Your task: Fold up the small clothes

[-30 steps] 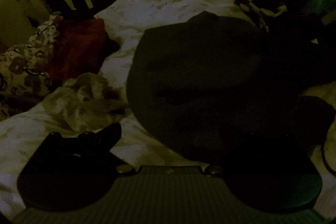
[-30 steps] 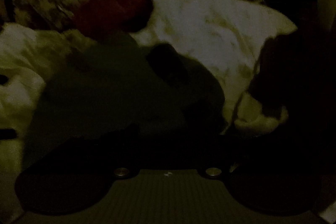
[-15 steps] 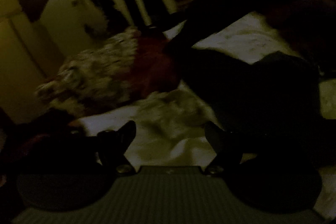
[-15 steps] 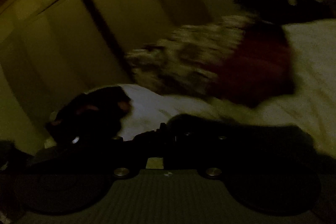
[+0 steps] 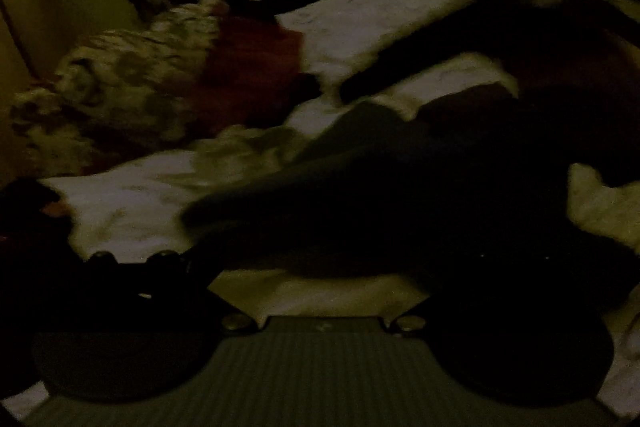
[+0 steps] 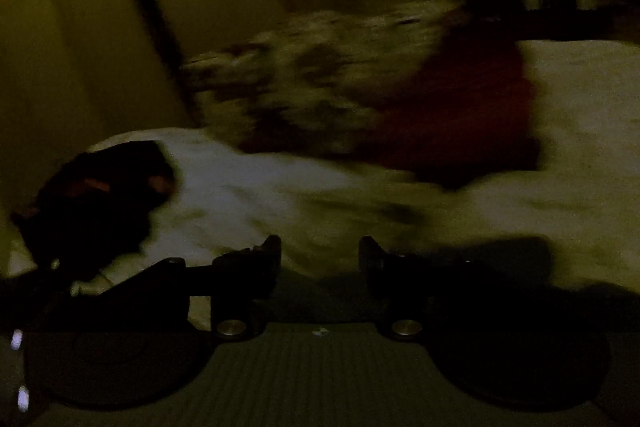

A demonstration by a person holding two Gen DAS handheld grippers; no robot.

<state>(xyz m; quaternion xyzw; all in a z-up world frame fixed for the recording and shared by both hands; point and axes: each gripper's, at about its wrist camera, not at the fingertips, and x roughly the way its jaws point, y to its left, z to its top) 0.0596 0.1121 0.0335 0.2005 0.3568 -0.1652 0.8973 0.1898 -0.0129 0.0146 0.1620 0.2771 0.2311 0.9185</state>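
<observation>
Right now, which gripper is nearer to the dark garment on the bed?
Left. The dark garment lies just ahead of the open left gripper. The right gripper faces bare white bedding.

Dark garment (image 5: pixel 400 187): matt, soft cloth, weave not resolved in dim light. Bed (image 6: pixel 248 195): pale, creased cloth cover, matt. Patterned pillow (image 6: pixel 312 91): printed cloth, matt. Red cushion (image 6: pixel 464 115): plain matt cloth. Right gripper (image 6: pixel 320 259): matt black, plastic-looking, with two shiny metal fasteners. Left gripper (image 5: pixel 316 291): ribbed matt base, fasteners likewise metallic.
</observation>
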